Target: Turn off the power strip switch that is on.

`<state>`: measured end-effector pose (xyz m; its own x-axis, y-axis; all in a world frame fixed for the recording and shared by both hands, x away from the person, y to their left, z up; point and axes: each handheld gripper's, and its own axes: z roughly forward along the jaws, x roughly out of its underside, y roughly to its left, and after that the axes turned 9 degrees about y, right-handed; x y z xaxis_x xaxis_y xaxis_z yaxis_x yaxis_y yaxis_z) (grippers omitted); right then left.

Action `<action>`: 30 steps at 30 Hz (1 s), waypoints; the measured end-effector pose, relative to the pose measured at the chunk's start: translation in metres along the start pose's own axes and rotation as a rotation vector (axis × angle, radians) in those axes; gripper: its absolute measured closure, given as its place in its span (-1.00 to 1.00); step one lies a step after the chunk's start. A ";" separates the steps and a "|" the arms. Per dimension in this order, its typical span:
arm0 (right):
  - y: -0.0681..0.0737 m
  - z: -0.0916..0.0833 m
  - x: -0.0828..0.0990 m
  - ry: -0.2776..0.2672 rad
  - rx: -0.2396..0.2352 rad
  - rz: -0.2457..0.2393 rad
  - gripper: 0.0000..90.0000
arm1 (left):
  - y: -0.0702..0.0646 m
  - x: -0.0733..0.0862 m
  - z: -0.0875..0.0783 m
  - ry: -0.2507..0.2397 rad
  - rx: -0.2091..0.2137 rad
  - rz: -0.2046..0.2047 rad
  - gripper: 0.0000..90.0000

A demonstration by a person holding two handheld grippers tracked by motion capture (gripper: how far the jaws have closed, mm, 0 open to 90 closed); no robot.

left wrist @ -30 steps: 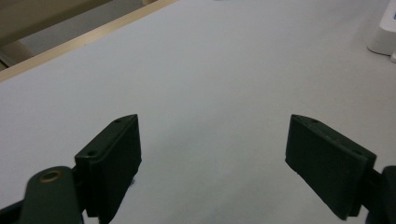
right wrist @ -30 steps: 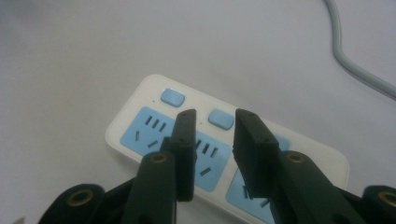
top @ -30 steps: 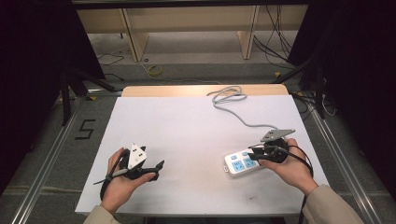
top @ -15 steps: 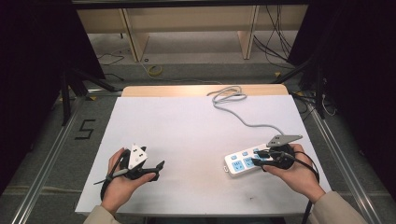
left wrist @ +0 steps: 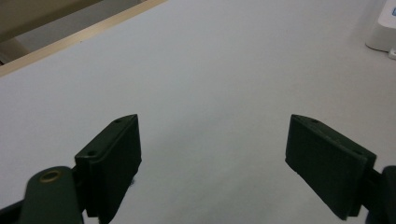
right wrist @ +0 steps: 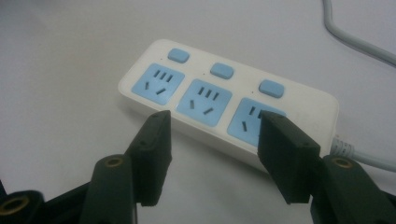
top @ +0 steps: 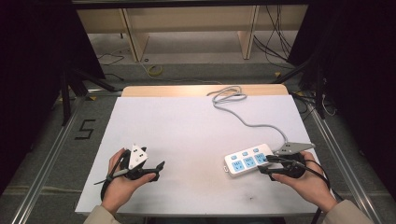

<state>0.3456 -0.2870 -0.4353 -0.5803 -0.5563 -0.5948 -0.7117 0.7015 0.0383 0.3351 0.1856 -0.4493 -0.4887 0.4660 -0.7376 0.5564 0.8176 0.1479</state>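
Note:
A white power strip point(top: 247, 160) with three blue sockets and blue buttons lies flat on the white table at the near right; its grey cable point(top: 252, 122) runs to the far edge. My right gripper point(top: 264, 164) sits just right of the strip and points at its end. In the right gripper view the strip point(right wrist: 224, 100) lies just beyond the right gripper point(right wrist: 215, 140). Its jaws have just been opening and stand open with nothing pinched. My left gripper point(top: 159, 171) rests at the near left. It is open point(left wrist: 215, 154) over bare table.
The white table top point(top: 187, 126) has a wooden strip along its far edge. Loops of the grey cable point(right wrist: 355, 42) lie at the back centre. A corner of the power strip point(left wrist: 385, 28) shows far off in the left gripper view. Metal rails flank the table.
My right gripper has drawn back to the right, off the power strip, and its jaws have spread wider. The strip stays on the table. The left hand has kept still.

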 end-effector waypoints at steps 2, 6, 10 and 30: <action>0.000 -0.002 0.004 -0.005 0.001 -0.002 -0.03 | 0.000 0.000 0.000 0.002 0.002 0.000 -0.60; 0.001 -0.005 0.010 -0.009 0.004 0.001 -0.07 | 0.000 0.000 0.000 0.002 0.001 -0.001 -0.60; -0.001 -0.008 0.016 -0.015 0.010 0.002 -0.10 | -0.001 0.001 0.000 0.002 0.000 -0.002 -0.60; -0.009 -0.017 0.040 -0.050 0.013 0.005 -0.16 | -0.001 0.001 0.001 0.010 0.006 0.001 -0.60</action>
<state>0.3226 -0.3228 -0.4457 -0.5630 -0.5302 -0.6340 -0.7037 0.7098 0.0312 0.3344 0.1849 -0.4506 -0.4947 0.4702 -0.7309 0.5613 0.8149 0.1444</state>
